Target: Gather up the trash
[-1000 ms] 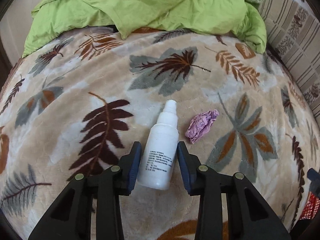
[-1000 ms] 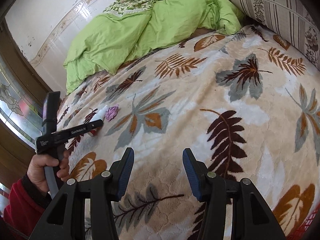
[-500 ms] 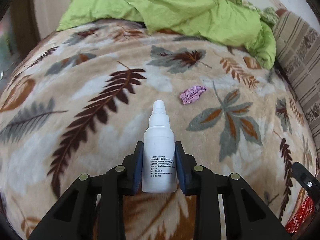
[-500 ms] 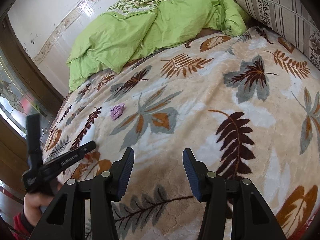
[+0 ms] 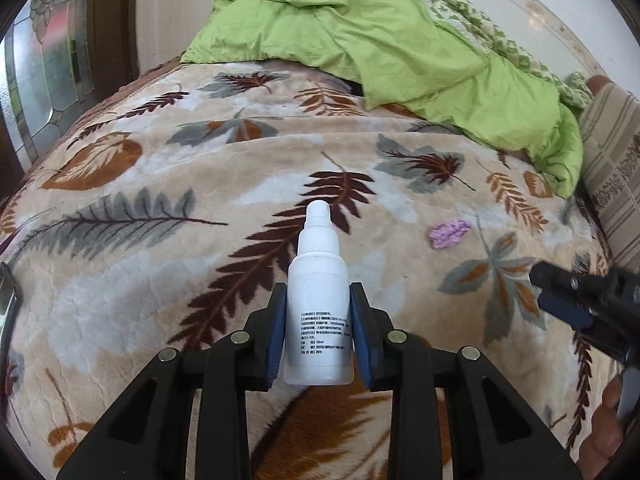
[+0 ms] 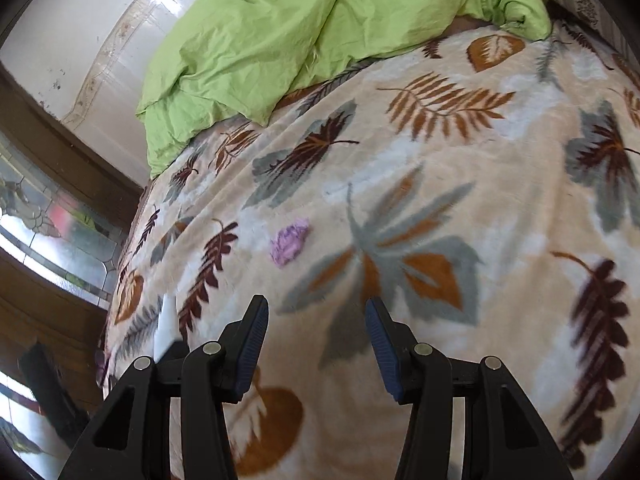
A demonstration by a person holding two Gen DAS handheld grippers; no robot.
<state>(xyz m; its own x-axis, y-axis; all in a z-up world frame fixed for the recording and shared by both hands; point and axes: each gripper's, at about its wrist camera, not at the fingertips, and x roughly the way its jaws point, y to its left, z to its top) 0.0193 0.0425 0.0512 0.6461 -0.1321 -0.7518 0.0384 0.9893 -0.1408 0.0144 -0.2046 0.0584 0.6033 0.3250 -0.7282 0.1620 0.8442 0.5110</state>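
My left gripper is shut on a white plastic dropper bottle and holds it above the leaf-patterned blanket. A crumpled purple paper wad lies on the blanket, ahead and to the right of the bottle. In the right wrist view the wad lies ahead and slightly left of my open, empty right gripper. The right gripper also shows at the right edge of the left wrist view. A sliver of the white bottle shows at the lower left of the right wrist view.
A rumpled green duvet covers the far end of the bed. A striped cushion lies along the right side. A stained-glass window and dark wood frame stand beyond the bed's left edge.
My left gripper closed on the bottle, lifted it and drew back from the wad. My right gripper moved in toward the purple wad, which now sits closer ahead of it.
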